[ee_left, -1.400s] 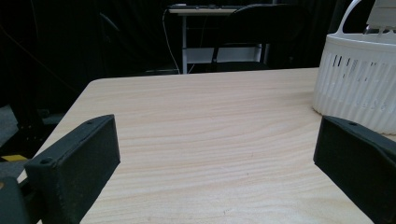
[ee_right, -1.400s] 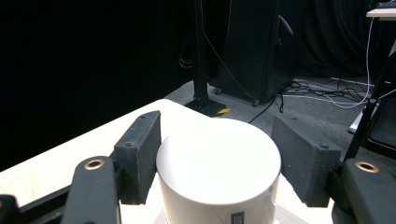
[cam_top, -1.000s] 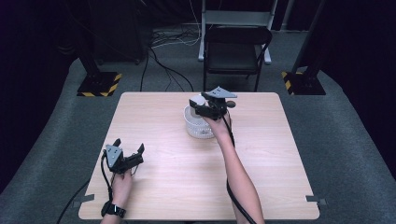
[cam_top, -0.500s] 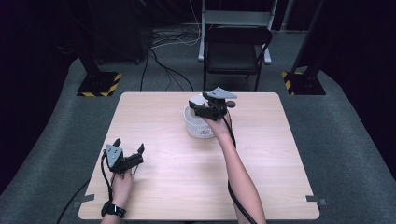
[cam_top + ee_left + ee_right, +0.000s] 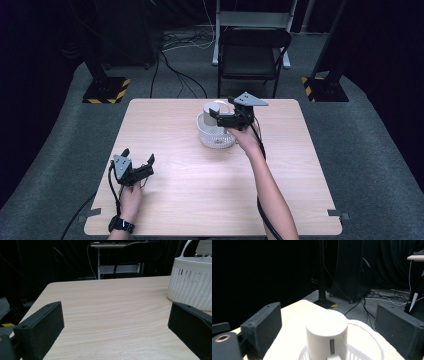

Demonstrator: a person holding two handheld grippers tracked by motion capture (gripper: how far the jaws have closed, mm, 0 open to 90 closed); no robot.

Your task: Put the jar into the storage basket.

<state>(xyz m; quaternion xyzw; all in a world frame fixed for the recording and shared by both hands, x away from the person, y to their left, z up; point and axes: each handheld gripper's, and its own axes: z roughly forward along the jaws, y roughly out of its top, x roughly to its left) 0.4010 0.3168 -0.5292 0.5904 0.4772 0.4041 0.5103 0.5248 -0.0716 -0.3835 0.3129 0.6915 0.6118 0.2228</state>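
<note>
Lit from above, with the wooden table (image 5: 200, 190) bright and evenly exposed against near-black surroundings. Soft, short shadows under the left gripper (image 5: 137, 170) and beside the white basket (image 5: 215, 137). Overexposed on the white cylinder (image 5: 327, 337) in the right gripper view, surface detail washed out. Slightly soft in the high view; near jaws blurred in both gripper views.

A fixed camera above the person's side looks forward and down on the whole table (image 5: 200, 200), chair (image 5: 252, 55) beyond. The left gripper's camera sits low over the tabletop, facing the far edge with the white basket (image 5: 192, 287) close at its right. The right gripper's camera hovers close above that same basket (image 5: 362, 355) and its white cylinder (image 5: 327, 337), facing off the table's left side.
</note>
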